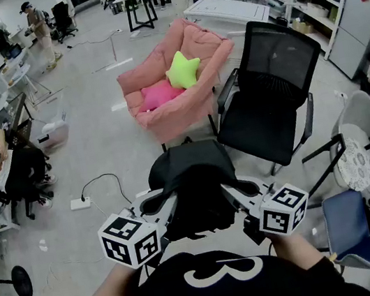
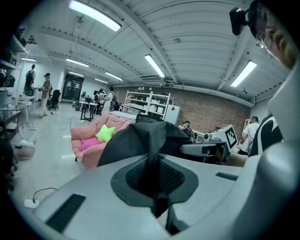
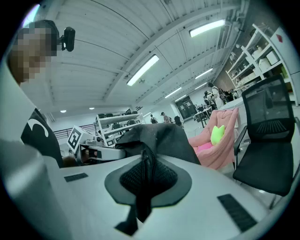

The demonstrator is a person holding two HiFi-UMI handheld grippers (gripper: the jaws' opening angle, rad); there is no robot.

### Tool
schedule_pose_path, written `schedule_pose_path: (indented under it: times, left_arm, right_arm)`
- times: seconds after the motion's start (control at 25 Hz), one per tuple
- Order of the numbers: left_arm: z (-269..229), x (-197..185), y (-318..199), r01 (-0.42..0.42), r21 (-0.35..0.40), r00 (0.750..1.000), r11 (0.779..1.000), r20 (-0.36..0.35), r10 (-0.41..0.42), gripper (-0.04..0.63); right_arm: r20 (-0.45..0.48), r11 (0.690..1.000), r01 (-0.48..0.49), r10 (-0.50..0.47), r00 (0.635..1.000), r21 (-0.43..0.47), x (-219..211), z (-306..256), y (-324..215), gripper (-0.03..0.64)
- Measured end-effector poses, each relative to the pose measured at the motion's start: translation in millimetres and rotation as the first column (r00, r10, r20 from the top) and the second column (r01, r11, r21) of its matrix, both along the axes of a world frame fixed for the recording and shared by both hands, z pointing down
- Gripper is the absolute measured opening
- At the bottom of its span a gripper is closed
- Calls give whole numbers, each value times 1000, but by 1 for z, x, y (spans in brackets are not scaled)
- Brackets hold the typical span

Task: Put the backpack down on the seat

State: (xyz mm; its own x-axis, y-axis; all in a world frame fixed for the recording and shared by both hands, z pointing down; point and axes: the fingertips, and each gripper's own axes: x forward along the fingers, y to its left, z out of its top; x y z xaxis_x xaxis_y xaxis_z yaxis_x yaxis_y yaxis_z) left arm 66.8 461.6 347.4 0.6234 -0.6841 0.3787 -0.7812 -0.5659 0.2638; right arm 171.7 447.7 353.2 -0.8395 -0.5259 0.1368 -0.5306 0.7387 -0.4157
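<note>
Head view: on the left, the left gripper has its jaws clamped shut on a strap of the black backpack. The bag hangs in the air, near the person and above the floor. On its right side, the right gripper pinches another strap. Farther off sits a pink armchair, and just right of it a black office chair.

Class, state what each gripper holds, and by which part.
Both hold the backpack: left gripper pinches strap-like fabric on its left side, right gripper on its right.
</note>
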Motion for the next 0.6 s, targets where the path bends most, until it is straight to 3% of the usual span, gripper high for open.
schedule_pose_path:
  times: [0.32, 0.6]
  left_arm:
    - [8, 8, -19, -23, 3, 1000, 1000, -10, 23, 18]
    - [30, 7, -82, -67, -33, 997, 997, -45, 66, 18]
  right_arm:
    - [1, 999, -36, 36, 999, -23, 9, 9, -18, 15]
    - [-21, 995, -81, 79, 997, -66, 11, 27, -74, 15]
